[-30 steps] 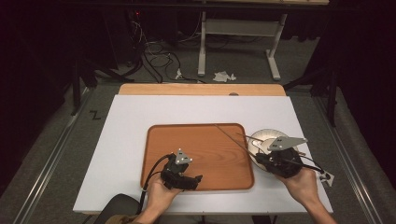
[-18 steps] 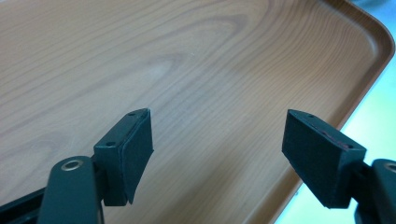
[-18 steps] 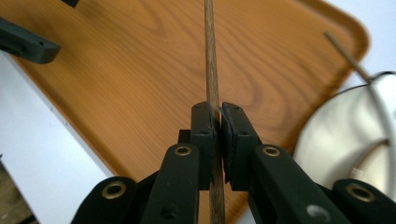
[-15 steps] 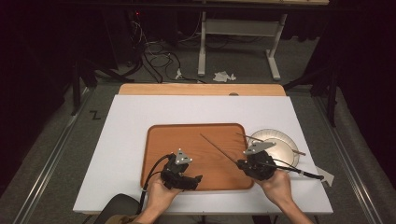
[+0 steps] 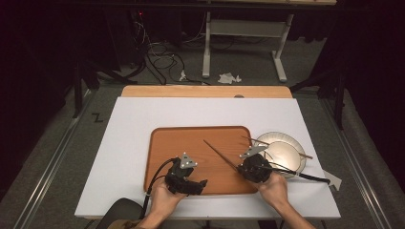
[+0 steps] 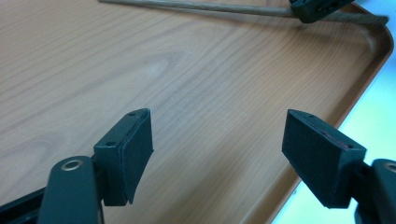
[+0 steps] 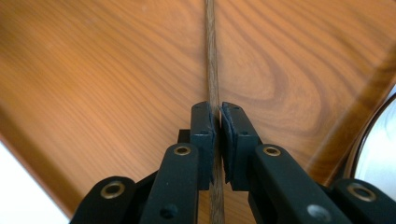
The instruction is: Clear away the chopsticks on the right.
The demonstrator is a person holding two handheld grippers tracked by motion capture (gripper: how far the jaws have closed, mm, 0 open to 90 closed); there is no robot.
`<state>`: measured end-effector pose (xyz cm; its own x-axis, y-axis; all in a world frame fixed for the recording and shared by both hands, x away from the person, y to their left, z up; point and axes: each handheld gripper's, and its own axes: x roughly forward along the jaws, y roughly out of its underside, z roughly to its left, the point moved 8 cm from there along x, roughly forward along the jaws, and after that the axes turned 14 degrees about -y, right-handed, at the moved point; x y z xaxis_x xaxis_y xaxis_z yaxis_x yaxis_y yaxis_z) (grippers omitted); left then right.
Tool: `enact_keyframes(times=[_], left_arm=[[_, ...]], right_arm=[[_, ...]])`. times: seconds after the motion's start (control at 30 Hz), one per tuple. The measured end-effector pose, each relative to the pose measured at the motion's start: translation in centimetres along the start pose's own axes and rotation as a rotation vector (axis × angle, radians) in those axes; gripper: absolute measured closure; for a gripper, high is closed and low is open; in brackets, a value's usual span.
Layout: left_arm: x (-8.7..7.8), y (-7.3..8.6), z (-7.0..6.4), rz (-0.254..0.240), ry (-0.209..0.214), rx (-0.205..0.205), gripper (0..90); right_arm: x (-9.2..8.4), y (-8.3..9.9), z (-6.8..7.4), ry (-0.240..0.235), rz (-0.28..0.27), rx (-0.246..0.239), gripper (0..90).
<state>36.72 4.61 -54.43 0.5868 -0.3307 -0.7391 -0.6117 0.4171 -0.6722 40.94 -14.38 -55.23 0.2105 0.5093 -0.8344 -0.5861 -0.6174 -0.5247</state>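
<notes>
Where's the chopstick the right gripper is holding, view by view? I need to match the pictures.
High view: the chopstick slants up-left from the right gripper over the wooden tray.
Left gripper view: along the top edge, its right end pinched by the other gripper.
Right gripper view: runs straight up the middle from the shut jaws.
Shared landmark: the wooden tray.

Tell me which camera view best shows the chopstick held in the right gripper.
The high view: the whole chopstick shows, slanting over the tray from the right gripper. The right gripper view shows its middle, clamped between the pads. The left gripper view shows a stretch along its top edge.
</notes>
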Motion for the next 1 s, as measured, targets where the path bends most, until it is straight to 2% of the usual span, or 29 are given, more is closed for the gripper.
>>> enact_keyframes(times=[0.2, 0.27, 0.57, 0.77, 1.0], left_arm=[[0.1, 0.0, -0.1, -0.001, 0.001, -0.004, 24.8], [0.1, 0.0, -0.1, -0.002, 0.0, -0.004, 24.8], [0.1, 0.0, -0.2, 0.0, 0.0, 0.001, 24.8], [0.1, 0.0, -0.2, 0.001, -0.003, 0.001, 24.8], [0.0, 0.1, -0.2, 0.003, -0.002, 0.009, 24.8]], right_arm=[[0.5, 0.3, -0.1, 0.013, 0.02, -0.005, 83.7], [0.3, 0.4, -0.4, 0.039, 0.024, -0.005, 82.6], [-0.1, 0.7, -1.1, 0.091, 0.033, 0.002, 82.1], [-0.3, 0.9, -1.8, 0.075, 0.015, 0.039, 81.3], [-0.3, 0.9, -1.8, 0.08, 0.014, 0.03, 75.5]])
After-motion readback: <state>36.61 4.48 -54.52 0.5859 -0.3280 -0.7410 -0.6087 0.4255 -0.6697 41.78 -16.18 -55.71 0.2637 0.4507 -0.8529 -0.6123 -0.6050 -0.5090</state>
